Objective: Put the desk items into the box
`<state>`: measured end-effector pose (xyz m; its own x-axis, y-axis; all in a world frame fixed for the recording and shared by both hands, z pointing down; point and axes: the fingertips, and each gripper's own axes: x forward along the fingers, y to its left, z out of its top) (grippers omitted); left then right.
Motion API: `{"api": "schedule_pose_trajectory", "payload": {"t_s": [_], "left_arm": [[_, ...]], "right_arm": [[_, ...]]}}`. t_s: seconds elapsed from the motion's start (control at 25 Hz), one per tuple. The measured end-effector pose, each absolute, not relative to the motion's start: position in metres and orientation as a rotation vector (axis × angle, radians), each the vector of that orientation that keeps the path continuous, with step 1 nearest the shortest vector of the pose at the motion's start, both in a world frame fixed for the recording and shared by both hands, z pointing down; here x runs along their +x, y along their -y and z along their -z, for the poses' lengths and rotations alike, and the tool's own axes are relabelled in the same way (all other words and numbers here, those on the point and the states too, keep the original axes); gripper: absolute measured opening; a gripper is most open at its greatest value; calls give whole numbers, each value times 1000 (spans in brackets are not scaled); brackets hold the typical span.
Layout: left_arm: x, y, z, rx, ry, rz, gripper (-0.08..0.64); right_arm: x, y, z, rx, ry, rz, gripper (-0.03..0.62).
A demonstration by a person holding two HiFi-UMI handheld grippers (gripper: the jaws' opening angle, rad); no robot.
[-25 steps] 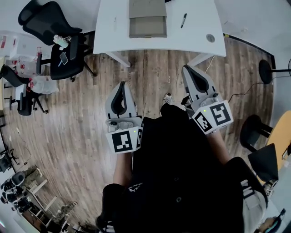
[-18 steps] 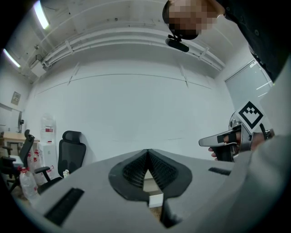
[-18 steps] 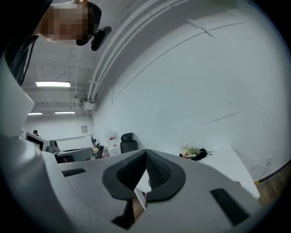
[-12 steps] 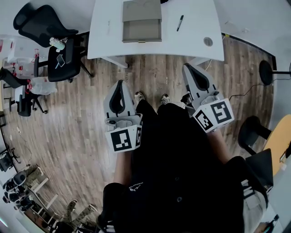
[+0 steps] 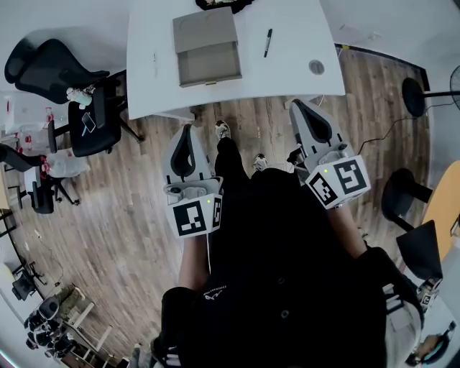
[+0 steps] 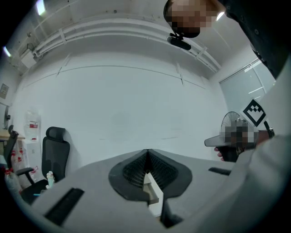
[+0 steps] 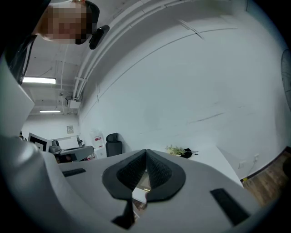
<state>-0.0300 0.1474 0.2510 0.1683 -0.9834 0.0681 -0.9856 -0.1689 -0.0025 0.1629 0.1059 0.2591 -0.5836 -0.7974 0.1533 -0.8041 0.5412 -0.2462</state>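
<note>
An open brown cardboard box [image 5: 207,47] lies on the white desk [image 5: 295,29] at the top of the head view. To its right on the desk lies a black pen [image 5: 267,42], and to its left a thin white stick-like item [image 5: 154,61]. My left gripper [image 5: 188,131] hangs over the wooden floor short of the desk's front edge, shut and holding nothing. My right gripper [image 5: 297,106] is also shut and holds nothing, its tip close to the desk's front edge. In both gripper views the jaws meet with no gap, left gripper [image 6: 147,152] and right gripper [image 7: 146,153].
A black office chair [image 5: 90,115] with small things on its seat stands left of the desk. A dark item [image 5: 219,3] sits at the desk's far edge, and a round grommet [image 5: 316,67] near its right end. A fan base [image 5: 413,93] and dark chairs [image 5: 402,205] stand at the right.
The person has stepped toward the desk, so the desk and box sit lower and further left in the head view. Both grippers stay shut and now reach nearer the desk's edge.
</note>
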Motion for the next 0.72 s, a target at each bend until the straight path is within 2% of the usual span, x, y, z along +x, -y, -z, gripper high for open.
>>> {"api": "schedule_pose_trajectory", "payload": {"t_s": [0.72], "left_arm": [[-72, 24, -254, 2538, 1768, -54, 8]], "right_arm": [[122, 22, -258, 1640, 2605, -439, -2]]}}
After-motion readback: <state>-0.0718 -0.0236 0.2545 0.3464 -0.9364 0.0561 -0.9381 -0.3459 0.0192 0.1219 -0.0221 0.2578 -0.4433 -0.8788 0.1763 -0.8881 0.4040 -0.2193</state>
